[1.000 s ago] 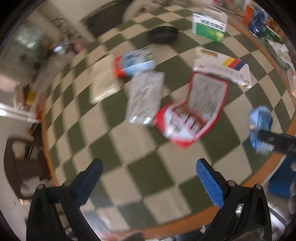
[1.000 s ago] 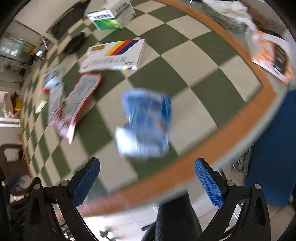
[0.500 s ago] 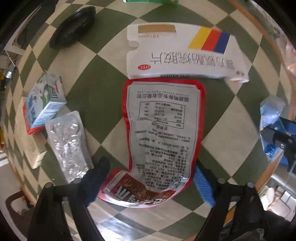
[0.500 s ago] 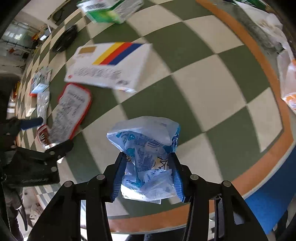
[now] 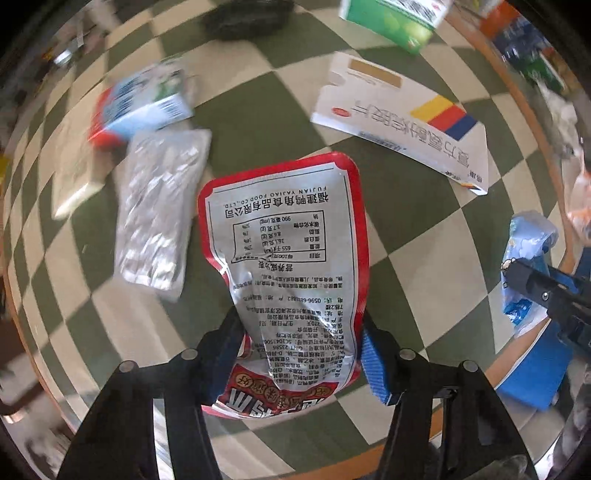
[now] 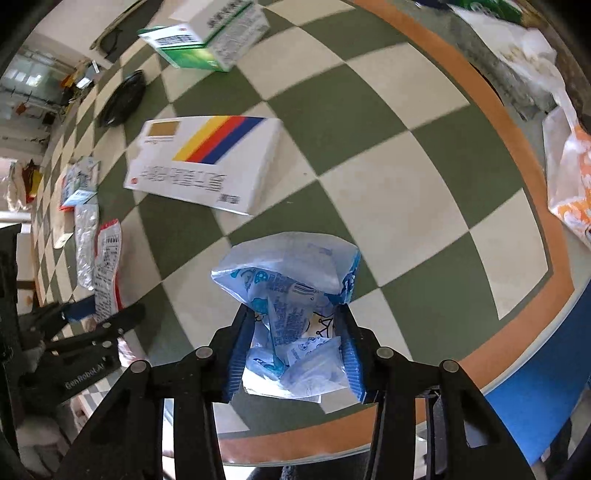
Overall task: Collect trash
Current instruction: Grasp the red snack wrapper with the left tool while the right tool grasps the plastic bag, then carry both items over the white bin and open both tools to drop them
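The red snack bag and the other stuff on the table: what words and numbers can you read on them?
"FUJIAN YAJIAO FOOD CO.,LTD." on the red snack bag, printed upside down.
"0596-6811882" on the same bag, lower down.
"GenRobot.AI" on the left gripper, as the right wrist view shows it.
White box with yellow, red and blue stripes: large Chinese characters, upside down.
Green box, blue wrapper: too blurred or small.

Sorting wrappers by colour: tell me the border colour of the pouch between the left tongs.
Red border on the pouch; left wrist view.
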The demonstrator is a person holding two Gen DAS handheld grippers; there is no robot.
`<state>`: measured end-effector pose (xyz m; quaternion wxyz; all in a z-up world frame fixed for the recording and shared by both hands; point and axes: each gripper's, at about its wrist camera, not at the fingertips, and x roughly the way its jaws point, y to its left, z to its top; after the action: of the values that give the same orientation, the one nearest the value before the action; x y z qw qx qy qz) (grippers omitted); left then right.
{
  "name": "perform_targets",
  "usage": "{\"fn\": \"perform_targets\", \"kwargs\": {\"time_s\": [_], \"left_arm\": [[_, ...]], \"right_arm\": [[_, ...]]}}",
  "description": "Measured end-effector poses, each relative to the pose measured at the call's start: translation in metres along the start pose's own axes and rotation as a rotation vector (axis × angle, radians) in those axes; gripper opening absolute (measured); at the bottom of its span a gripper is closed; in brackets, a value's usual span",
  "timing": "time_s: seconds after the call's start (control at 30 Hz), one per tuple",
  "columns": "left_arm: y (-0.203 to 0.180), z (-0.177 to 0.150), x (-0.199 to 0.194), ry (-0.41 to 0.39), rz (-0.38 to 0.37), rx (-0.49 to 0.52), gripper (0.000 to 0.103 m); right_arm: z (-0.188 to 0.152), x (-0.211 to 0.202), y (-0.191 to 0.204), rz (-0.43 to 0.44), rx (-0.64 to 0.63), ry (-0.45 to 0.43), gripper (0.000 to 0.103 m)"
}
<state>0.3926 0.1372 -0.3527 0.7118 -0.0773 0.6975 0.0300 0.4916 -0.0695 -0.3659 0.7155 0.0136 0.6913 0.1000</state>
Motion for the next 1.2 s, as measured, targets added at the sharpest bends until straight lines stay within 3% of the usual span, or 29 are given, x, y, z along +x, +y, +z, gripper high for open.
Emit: {"fn": "perform_targets", "kwargs": {"time_s": [0.23,0.47,0.6,0.73,0.83,0.93,1.0,1.1,1.2], "left_arm": [[0.024,-0.042,-0.029,-0.088,-0.034,-0.144,0.056],[0.053,-0.102,-0.061,-0.179,-0.065,-0.25,0.056],[0.05,-0.135,-0.072,-0.231,-0.068,-0.274,0.056],[0.057,-0.194,-0.074,-0.28,-0.065,-0.294,0.055],[0.062,-0.244,-0.076,-0.293,-0.073,-0.308,0.038],[0.069,-0.288,-0.064,-0.275,-0.124,-0.317,0.038],[0.078,-0.31,-0.038,-0.265,-0.208,-0.339,0.038],[0.09,-0.34,0.004,-0.22,-0.296,-0.4,0.038],[0.094,-0.372,0.049,-0.167,-0.304,-0.431,0.038]], "right_arm": [[-0.017,-0.014,0.024,0.016,-0.077,-0.038,0.043],[-0.063,-0.035,0.046,0.063,-0.133,-0.067,0.043],[-0.105,-0.049,0.07,0.081,-0.185,-0.102,0.043],[-0.162,-0.063,0.093,0.103,-0.223,-0.143,0.042],[-0.214,-0.072,0.106,0.116,-0.236,-0.168,0.042],[-0.27,-0.077,0.108,0.123,-0.234,-0.173,0.042],[-0.303,-0.069,0.11,0.119,-0.228,-0.162,0.042],[-0.345,-0.031,0.11,0.084,-0.231,-0.109,0.042],[-0.376,0.017,0.104,0.065,-0.234,-0.036,0.042]]}}
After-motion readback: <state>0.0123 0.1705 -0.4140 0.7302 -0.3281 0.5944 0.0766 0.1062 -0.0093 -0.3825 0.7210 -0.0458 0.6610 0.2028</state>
